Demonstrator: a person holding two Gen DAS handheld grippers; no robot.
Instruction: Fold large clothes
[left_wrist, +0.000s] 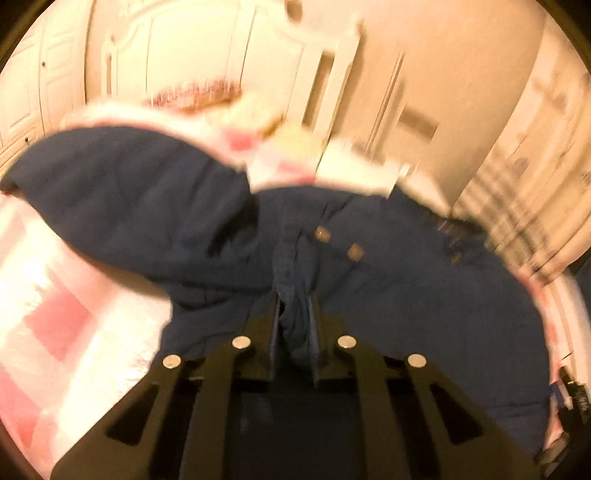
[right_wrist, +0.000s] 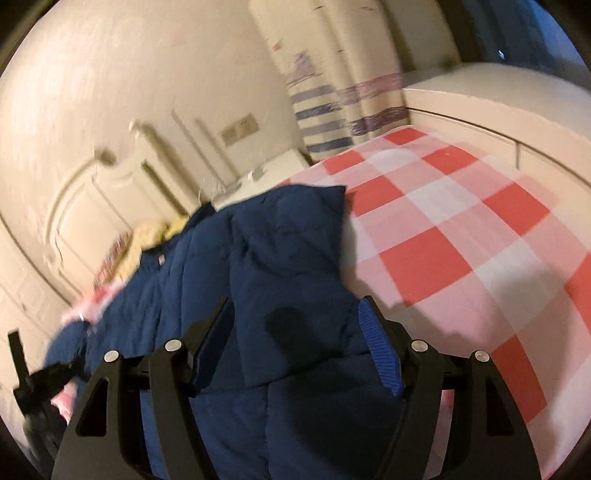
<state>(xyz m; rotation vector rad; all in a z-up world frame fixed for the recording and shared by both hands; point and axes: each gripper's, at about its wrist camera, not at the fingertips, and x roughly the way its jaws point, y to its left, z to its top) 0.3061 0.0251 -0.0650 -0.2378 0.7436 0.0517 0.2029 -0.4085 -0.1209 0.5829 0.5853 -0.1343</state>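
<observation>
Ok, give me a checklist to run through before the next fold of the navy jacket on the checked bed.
1. Left gripper has cloth: ok, its fingers are shut on a fold of the navy jacket near the snap buttons.
2. Right gripper ready to grasp: ok, open, with the jacket's sleeve between its fingers.
3. Right gripper already pinching cloth: not ok, its fingers stand wide apart.
4. Landing space on the checked bedcover: ok, bare beside the jacket.
5. Jacket lying flat: not ok, it looks bunched and rumpled.
6. Zipper or front closed: cannot tell, the pictures are blurred.
</observation>
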